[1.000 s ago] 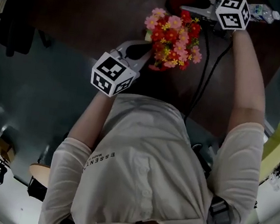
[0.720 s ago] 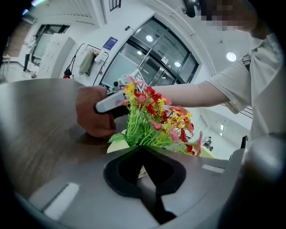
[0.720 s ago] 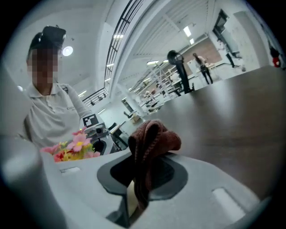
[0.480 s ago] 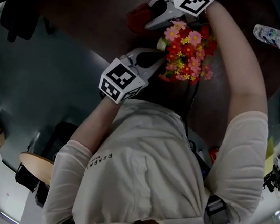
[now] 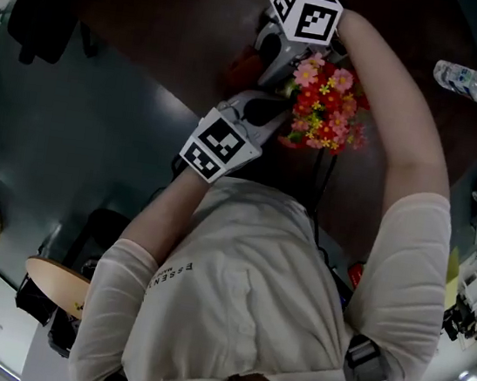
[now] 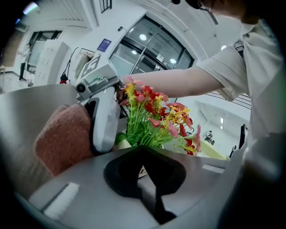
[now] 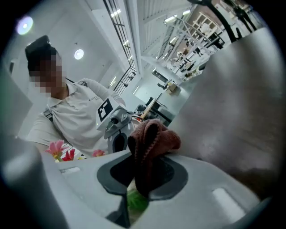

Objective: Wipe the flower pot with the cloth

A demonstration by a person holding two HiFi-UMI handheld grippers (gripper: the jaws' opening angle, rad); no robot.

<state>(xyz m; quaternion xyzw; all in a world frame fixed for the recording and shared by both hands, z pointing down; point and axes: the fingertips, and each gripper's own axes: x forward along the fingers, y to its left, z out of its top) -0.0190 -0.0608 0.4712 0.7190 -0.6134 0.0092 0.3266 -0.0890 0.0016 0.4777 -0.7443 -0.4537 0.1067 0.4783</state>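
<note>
The flower pot (image 6: 125,144) sits on the dark table (image 5: 156,24) close in front of the person. It is almost wholly hidden under its bunch of red, pink and yellow flowers (image 5: 325,109), and only a pale sliver of its rim shows in the left gripper view. The left gripper (image 6: 143,154) has its jaws closed right down at that rim and appears to pinch it, steadying the pot. The right gripper (image 7: 145,176) is clamped on a bunched brownish-red terry cloth (image 7: 154,134) and reaches in from the far side, with the wad hanging to one side of the flowers. Whether the wad touches the pot wall I cannot tell. Wiping well probably means dropping the wad below the foliage, pressing soft cloth rather than hard jaw against the wall, and sweeping round it lightly while the left grip holds firm, so the light pot neither tips nor twists.
</note>
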